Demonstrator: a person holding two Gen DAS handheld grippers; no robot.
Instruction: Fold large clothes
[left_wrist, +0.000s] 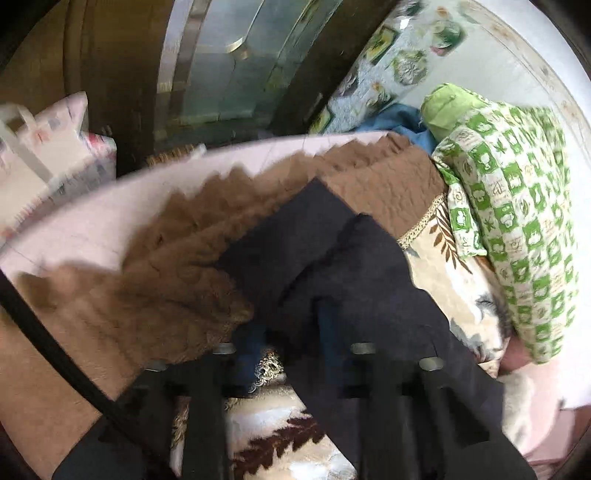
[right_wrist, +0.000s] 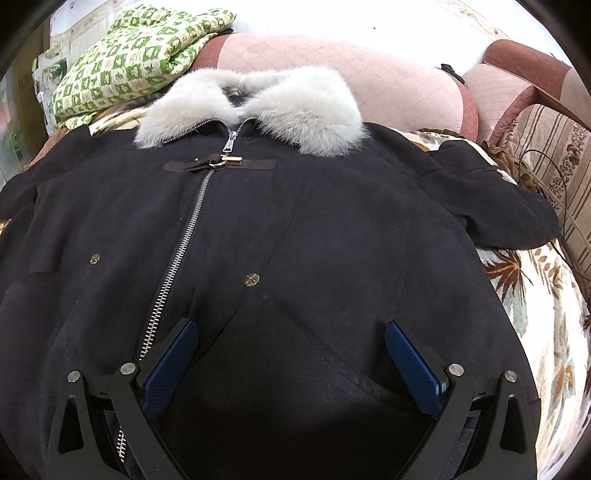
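right gripper (right_wrist: 291, 354) hovers spread above the dark coat (right_wrist: 295, 229), which lies front-up on the bed with its fur collar (right_wrist: 251, 107) far. left gripper (left_wrist: 291, 373) state: cannot tell. coat looks heavy, soft; grip seams or hem.

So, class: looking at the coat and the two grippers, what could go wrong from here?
1. The left gripper seems to pinch only the edge of a sleeve; it might slip.
2. The right gripper hovers open over the coat beside the zipper; a finger could snag it.
3. The fur collar may bunch in folding.
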